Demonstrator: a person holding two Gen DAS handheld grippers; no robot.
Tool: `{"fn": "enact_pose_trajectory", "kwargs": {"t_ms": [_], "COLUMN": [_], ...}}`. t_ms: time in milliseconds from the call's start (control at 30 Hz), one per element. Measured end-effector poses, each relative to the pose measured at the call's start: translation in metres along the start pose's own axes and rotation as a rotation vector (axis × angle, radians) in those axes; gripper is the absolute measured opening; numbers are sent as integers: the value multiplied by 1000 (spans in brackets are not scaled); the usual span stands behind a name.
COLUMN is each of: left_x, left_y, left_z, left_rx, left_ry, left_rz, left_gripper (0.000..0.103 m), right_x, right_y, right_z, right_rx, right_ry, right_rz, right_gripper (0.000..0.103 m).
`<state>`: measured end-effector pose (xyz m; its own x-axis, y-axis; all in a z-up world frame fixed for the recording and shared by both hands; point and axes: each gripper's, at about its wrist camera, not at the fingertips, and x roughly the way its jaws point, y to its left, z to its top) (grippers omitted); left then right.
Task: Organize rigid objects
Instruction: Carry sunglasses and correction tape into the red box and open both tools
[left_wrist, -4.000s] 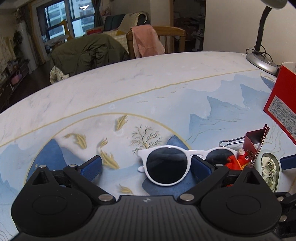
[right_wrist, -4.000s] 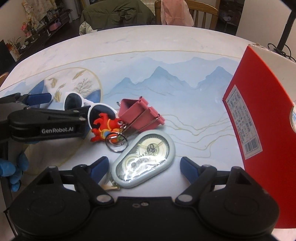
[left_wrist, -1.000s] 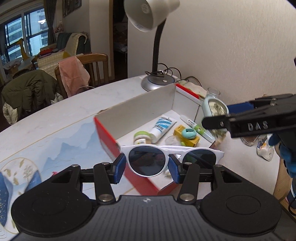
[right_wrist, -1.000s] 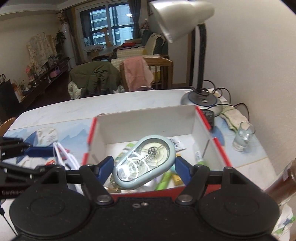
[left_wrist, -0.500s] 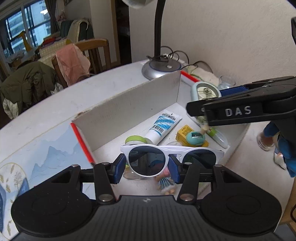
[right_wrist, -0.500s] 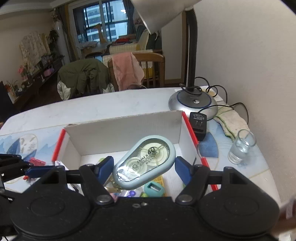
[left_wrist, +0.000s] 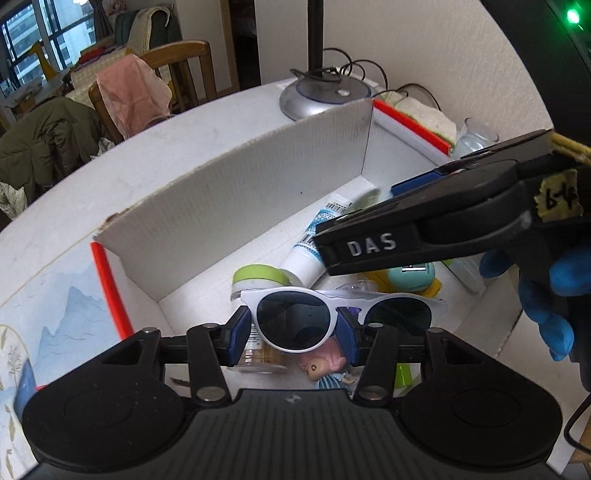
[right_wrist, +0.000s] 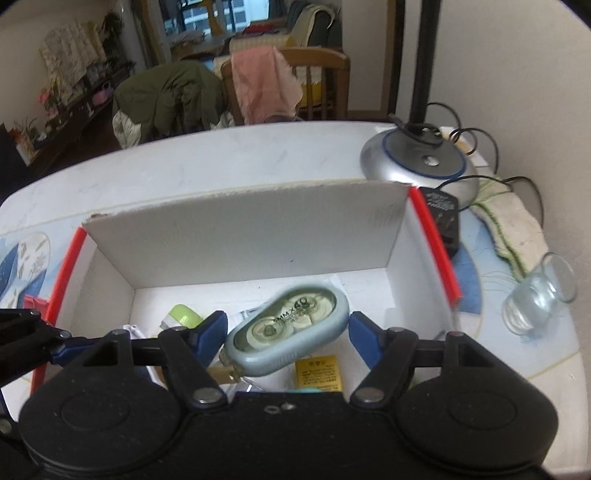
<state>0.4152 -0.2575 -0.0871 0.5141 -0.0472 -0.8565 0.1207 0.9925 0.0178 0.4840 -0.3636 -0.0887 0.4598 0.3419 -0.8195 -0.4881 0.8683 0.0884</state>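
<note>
A: Left claw clamps the white sunglasses over the box. Right claw?

B: Spread wide; the correction tape looks loose between its pads, blurred. Below: a tube, green-lidded jar, doll.

White-framed sunglasses, grey-blue tape dispenser, red-edged white box.

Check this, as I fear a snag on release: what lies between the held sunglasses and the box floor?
Left wrist view: a clear jar and a small doll lie on the box floor beneath the white sunglasses.
</note>
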Motion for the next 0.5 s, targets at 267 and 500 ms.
{"fn": "enact_pose_trajectory", "kwargs": {"t_ms": [267,500], "left_x": [16,21], "left_y": [-3,-10], "left_z": [5,9], "left_rx": [13,33], "left_ry": [44,55], "left_rz": [-8,-15], "left_gripper": [49,49], "right_x": [17,17], "right_y": [-8,-12], "right_z": [1,0], "right_rx": [28,51], "right_ry": [73,75], "right_rz": [30,38], "right_gripper": [40,44]}}
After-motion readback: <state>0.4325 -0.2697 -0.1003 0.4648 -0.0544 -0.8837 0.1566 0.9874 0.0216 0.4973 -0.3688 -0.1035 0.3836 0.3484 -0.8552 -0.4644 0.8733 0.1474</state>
